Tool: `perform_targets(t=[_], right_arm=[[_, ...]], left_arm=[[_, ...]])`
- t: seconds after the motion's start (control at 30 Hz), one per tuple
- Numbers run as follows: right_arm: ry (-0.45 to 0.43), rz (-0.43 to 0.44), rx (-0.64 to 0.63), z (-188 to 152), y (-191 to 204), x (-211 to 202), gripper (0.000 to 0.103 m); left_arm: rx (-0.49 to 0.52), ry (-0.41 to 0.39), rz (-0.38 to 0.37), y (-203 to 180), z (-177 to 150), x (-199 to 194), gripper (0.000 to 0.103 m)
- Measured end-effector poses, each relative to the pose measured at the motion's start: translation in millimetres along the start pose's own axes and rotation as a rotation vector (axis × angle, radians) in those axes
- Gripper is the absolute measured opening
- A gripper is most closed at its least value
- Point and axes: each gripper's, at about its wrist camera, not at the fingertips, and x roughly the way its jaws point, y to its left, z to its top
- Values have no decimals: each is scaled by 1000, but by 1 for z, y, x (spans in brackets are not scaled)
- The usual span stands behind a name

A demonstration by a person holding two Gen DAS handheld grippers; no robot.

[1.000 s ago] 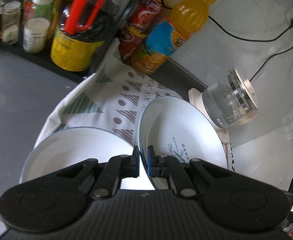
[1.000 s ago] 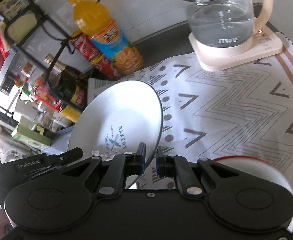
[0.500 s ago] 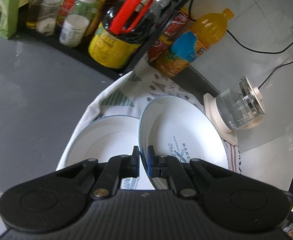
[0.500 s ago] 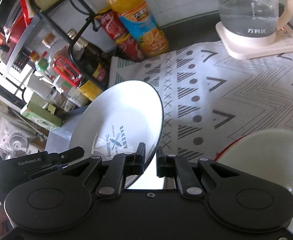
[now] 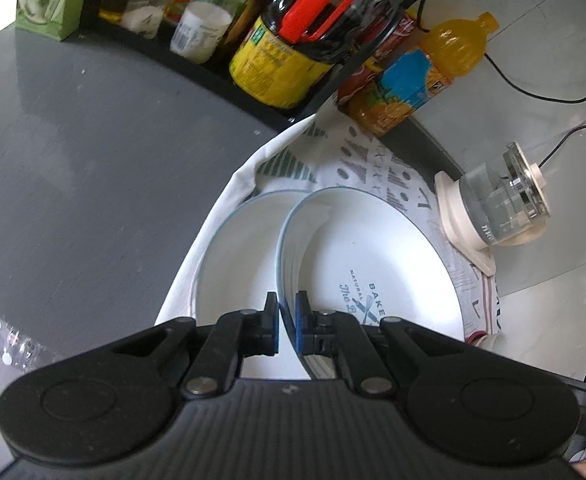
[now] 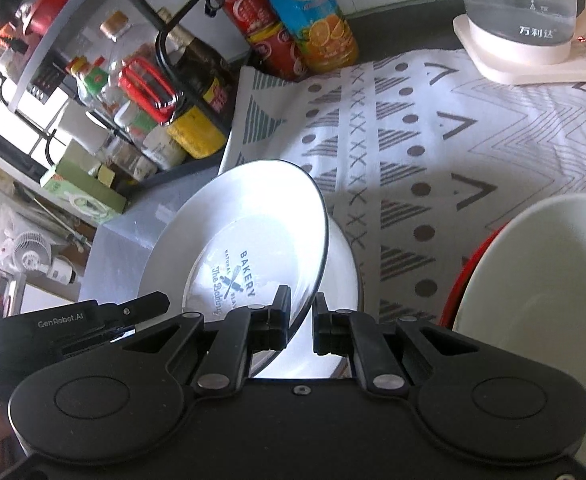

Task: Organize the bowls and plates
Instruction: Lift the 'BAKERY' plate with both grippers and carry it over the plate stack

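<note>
Printed plate [image 5: 373, 264]: white, dark rim, "BAKERY" mark in the well. Held tilted above the patterned cloth [image 6: 433, 128], one edge raised; gripped at two points on its rim.

Left gripper [image 5: 287, 330]: jaws clamped on the plate's rim at 6 o'clock in its own view, blue pads pressed to either face.

Right gripper [image 6: 301, 326]: jaws likewise closed on the rim (opposite side of the same plate), low at 6 o'clock in its view.

Second plate [image 5: 233, 264]: plain white, lying flat on the cloth directly under the tilted one, showing at 9 o'clock of it in the left view.

Bowl [image 6: 541, 300]: cream inside, red outside, on the cloth at 3 o'clock in the right view, near the plates but apart from them.

Kettle [image 6: 533, 12]: clear glass on a cream base, at 1 o'clock, standing at the cloth's far edge.

Juice bottle [image 6: 309, 20]: orange, with a red bottle just beside it, at 12 o'clock.

Rack [image 6: 141, 60]: black wire, full of sauce bottles and jars, at 10 o'clock.

Counter [image 5: 93, 160]: grey, at 9 o'clock of the cloth in the left view.
</note>
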Motion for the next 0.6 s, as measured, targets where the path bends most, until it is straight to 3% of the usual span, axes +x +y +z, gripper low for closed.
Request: perform_targets(t=[0.6], right_arm=[[57, -81, -46, -22, 13, 19, 11]], left_arm=[[2, 56, 39, 20, -14, 16, 5]])
